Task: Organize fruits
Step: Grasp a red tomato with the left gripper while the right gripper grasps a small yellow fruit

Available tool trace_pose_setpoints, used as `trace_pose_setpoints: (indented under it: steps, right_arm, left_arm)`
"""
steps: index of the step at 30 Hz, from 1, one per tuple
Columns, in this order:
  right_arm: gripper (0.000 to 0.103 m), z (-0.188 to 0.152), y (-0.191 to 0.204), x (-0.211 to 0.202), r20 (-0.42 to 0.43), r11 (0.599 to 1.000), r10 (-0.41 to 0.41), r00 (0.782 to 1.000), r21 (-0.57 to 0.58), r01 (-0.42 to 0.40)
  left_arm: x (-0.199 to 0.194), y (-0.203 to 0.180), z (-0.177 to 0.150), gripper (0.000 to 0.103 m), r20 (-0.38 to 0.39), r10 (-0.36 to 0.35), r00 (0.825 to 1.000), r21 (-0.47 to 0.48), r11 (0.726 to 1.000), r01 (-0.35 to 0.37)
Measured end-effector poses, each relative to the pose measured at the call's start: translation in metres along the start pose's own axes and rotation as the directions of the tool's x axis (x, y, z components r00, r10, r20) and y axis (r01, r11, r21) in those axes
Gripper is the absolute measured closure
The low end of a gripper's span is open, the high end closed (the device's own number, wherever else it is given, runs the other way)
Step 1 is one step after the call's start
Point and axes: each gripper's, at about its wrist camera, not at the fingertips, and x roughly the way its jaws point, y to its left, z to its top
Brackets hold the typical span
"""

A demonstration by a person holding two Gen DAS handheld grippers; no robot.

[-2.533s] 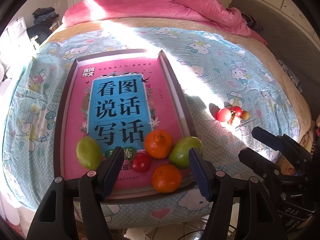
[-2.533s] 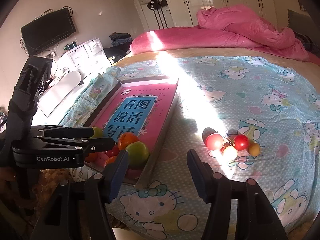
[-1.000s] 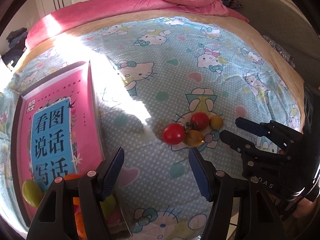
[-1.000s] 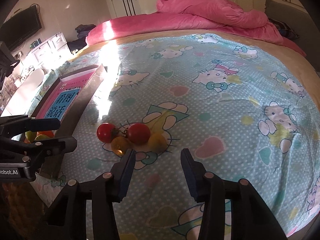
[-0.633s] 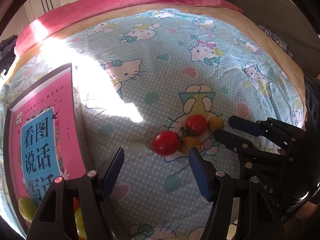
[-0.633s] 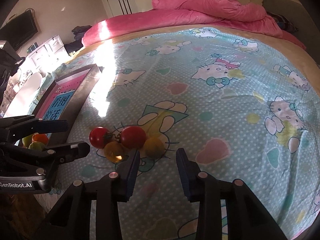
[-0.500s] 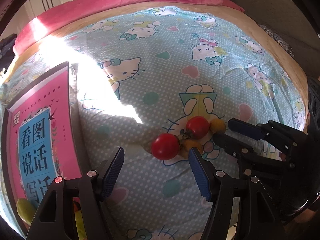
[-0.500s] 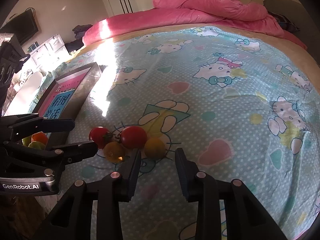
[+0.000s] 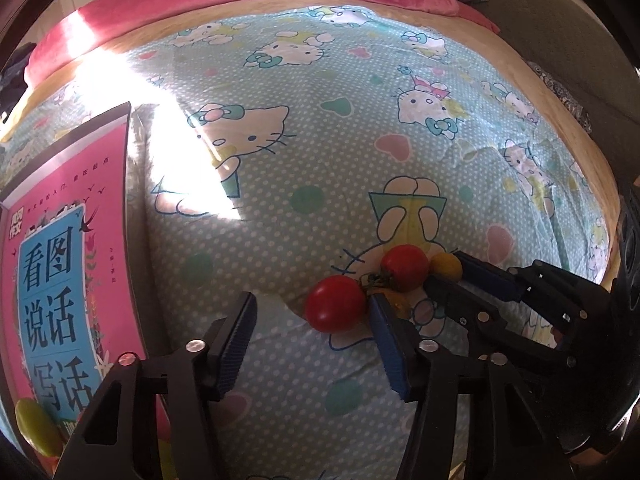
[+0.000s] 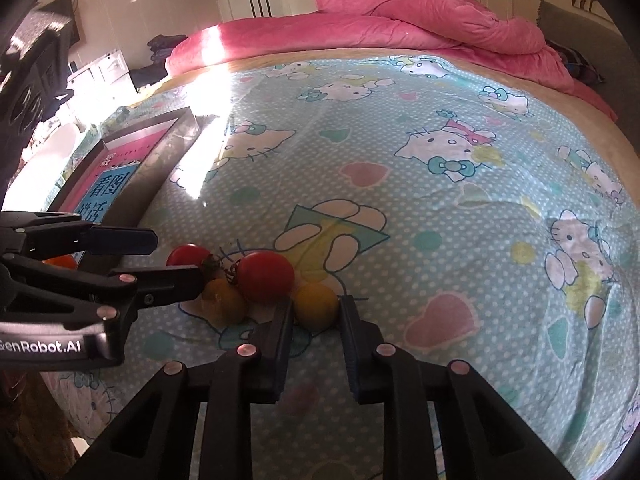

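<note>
Several cherry tomatoes lie together on the bedsheet. My left gripper (image 9: 312, 320) is open, its fingers on either side of the left red tomato (image 9: 335, 309), which also shows in the right wrist view (image 10: 188, 255). A second red tomato (image 10: 266, 276) and a yellow one (image 10: 224, 302) sit beside it. My right gripper (image 10: 314, 314) has its jaws narrowly apart around the right yellow tomato (image 10: 316, 306), close to its sides. The dark tray (image 10: 160, 176) with a pink book (image 9: 60, 264) lies at left, with a green fruit (image 9: 34, 426) at its near end.
A crumpled pink duvet (image 10: 420, 28) lies at the head of the bed. The Hello Kitty sheet (image 9: 360, 140) covers the mattress. White drawers (image 10: 108, 68) and wardrobes stand beyond the bed. The bed's right edge (image 9: 592, 168) drops off.
Both grippers moved from the tray toward the tomato cluster and closed in. My right gripper's jaws narrowed around the yellow tomato. My left gripper now brackets the left red tomato.
</note>
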Motion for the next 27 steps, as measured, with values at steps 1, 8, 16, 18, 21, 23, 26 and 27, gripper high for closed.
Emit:
trace_pose_setpoints:
  steps: [1, 8, 16, 18, 21, 23, 26, 27]
  right_arm:
    - [0.079, 0.0, -0.001, 0.0, 0.001, 1.0, 0.001, 1.0, 0.003, -0.001]
    - [0.079, -0.001, -0.008, -0.003, 0.006, 0.999, 0.016, 1.0, 0.045, -0.017]
    - [0.079, -0.001, -0.015, -0.006, 0.01, 0.995, 0.041, 0.999, 0.09, -0.041]
    - [0.079, -0.001, -0.015, -0.007, 0.014, 0.995, 0.042, 0.999, 0.091, -0.043]
    - [0.079, 0.0, -0.015, -0.009, 0.022, 0.995, 0.045, 0.999, 0.089, -0.047]
    - [0.079, 0.0, -0.015, -0.012, 0.033, 0.995, 0.049, 0.998, 0.086, -0.052]
    - [0.079, 0.0, -0.013, -0.018, 0.054, 0.995, 0.062, 0.997, 0.079, -0.066]
    - [0.079, -0.001, -0.012, -0.02, 0.059, 0.995, 0.066, 0.996, 0.075, -0.07]
  left_arm:
    - [0.001, -0.001, 0.001, 0.052, -0.002, -0.008, 1.0, -0.001, 1.0, 0.008]
    - [0.007, -0.004, 0.007, 0.062, -0.009, -0.054, 0.999, -0.024, 0.998, 0.053]
    - [0.006, 0.002, 0.001, 0.071, -0.008, -0.106, 0.994, -0.075, 0.992, 0.105]
    - [0.004, 0.004, -0.001, 0.071, -0.009, -0.106, 0.994, -0.081, 0.991, 0.105]
    - [-0.003, 0.007, -0.003, 0.071, 0.001, -0.111, 0.994, -0.092, 0.99, 0.11]
    - [-0.008, 0.009, -0.005, 0.071, 0.009, -0.117, 0.993, -0.097, 0.988, 0.118]
    - [-0.017, 0.012, -0.008, 0.071, 0.026, -0.12, 0.992, -0.099, 0.988, 0.122]
    - [-0.021, 0.013, -0.008, 0.071, 0.033, -0.121, 0.992, -0.101, 0.987, 0.123]
